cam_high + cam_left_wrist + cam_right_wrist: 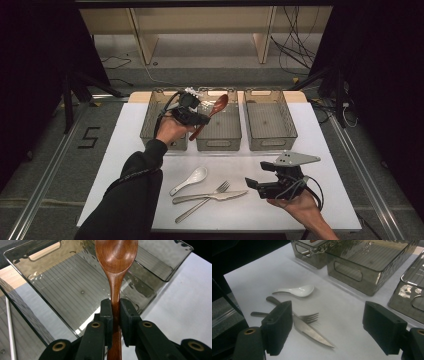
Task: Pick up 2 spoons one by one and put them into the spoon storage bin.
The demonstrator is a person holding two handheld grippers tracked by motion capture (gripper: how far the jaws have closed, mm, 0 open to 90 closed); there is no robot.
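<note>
High view: floor mark [88, 137] reads "5"; left tool [206, 120] clamps wooden spoon [216, 108]; right tool [248, 185] apart.

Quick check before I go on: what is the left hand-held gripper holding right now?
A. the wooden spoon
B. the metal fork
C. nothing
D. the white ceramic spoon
A: the left hand-held gripper is shut on the handle of the wooden spoon, above the middle bin.

Wooden shelving [200, 30] behind, grey floor [45, 165], dark surroundings
</note>
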